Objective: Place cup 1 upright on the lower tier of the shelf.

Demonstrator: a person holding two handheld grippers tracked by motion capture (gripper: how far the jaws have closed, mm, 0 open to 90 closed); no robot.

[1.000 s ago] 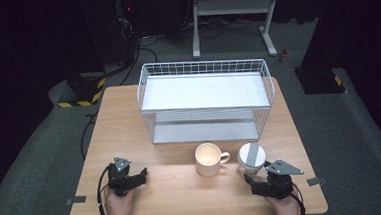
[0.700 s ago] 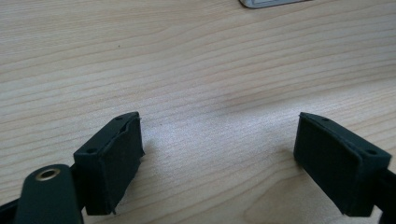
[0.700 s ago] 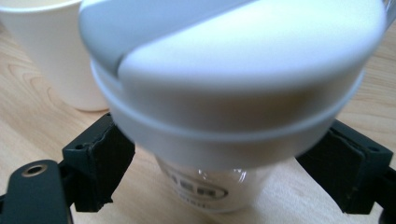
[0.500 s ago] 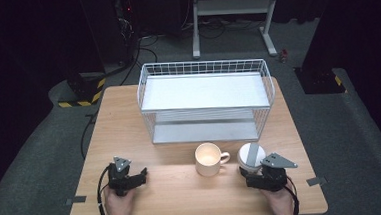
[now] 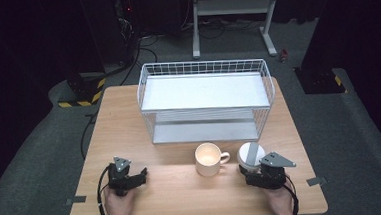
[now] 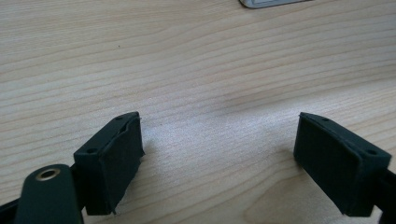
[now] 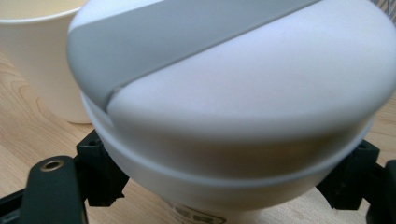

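Observation:
A white paper cup with a white and grey lid point(image 5: 250, 154) stands near the table's front right, beside a cream mug point(image 5: 208, 159) whose handle points right. My right gripper point(image 5: 253, 170) reaches around this lidded cup point(image 7: 233, 93) from the front. Its jaws have just been closing with the cup's body between them, and a small gap still shows on each side under the lid. The mug point(image 7: 42, 60) stands just behind on the left. My left gripper point(image 5: 141, 174) rests open at the front left over bare wood point(image 6: 219, 158), nothing between its pads.
A white wire basket with two shelves point(image 5: 205, 101) takes up the back half of the wooden table point(image 5: 184, 198). A metal corner of its base point(image 6: 271, 3) shows in the left gripper view. Dark floor, cables and a stand lie beyond.
My right gripper has edged forward so that its jaws flank the lidded cup. The left gripper, the mug and the basket have not moved.

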